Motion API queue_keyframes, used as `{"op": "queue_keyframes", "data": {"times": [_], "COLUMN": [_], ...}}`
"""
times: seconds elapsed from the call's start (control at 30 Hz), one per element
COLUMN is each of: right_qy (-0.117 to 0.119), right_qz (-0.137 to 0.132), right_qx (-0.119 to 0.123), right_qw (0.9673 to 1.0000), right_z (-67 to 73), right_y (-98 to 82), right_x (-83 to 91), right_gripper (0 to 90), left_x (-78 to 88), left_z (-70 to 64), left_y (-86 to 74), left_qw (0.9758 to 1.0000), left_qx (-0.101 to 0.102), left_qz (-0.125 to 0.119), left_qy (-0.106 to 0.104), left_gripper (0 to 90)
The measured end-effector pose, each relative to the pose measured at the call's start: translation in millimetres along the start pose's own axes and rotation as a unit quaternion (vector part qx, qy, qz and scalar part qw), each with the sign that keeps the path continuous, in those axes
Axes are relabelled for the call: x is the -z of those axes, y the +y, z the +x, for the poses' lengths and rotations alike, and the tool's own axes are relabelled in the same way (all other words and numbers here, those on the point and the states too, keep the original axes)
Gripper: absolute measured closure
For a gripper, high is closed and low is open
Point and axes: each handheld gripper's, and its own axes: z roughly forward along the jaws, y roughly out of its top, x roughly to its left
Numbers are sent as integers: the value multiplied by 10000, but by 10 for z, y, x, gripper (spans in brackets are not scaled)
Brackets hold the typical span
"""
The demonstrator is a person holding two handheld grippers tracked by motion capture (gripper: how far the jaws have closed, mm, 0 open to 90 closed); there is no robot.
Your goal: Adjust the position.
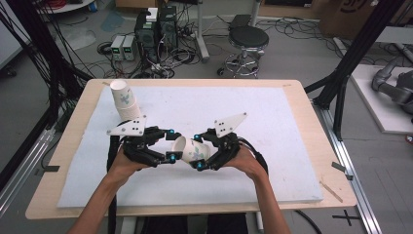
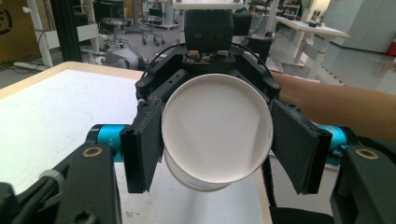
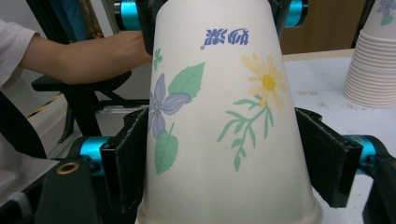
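Paper cup point(image 1: 191, 150) lying sideways in right tool point(image 1: 199, 152), base toward wide-open left tool point(image 1: 169, 144).

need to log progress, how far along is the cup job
Done: one paper cup is off the stack of paper cups at the table's far left. In hand: the right gripper holds it on its side, above the white mat, by the wide end, with the left gripper open around its base. Left: it is not yet set down, and the stack holds more cups.
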Motion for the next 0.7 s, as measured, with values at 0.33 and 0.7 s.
{"op": "queue_keyframes", "data": {"times": [0.33,0.7], "right_qy": [20,-58], "right_qz": [57,77], "right_qx": [23,-19], "right_qw": [10000,10000], "right_z": [0,0], "right_y": [0,-3], "right_x": [8,38], "right_gripper": [308,308], "left_x": [21,69], "left_z": [9,24], "left_y": [-11,-41], "left_qw": [10000,10000], "left_qx": [-7,-11], "left_qz": [43,-8], "left_qy": [-13,59], "left_gripper": [368,49]}}
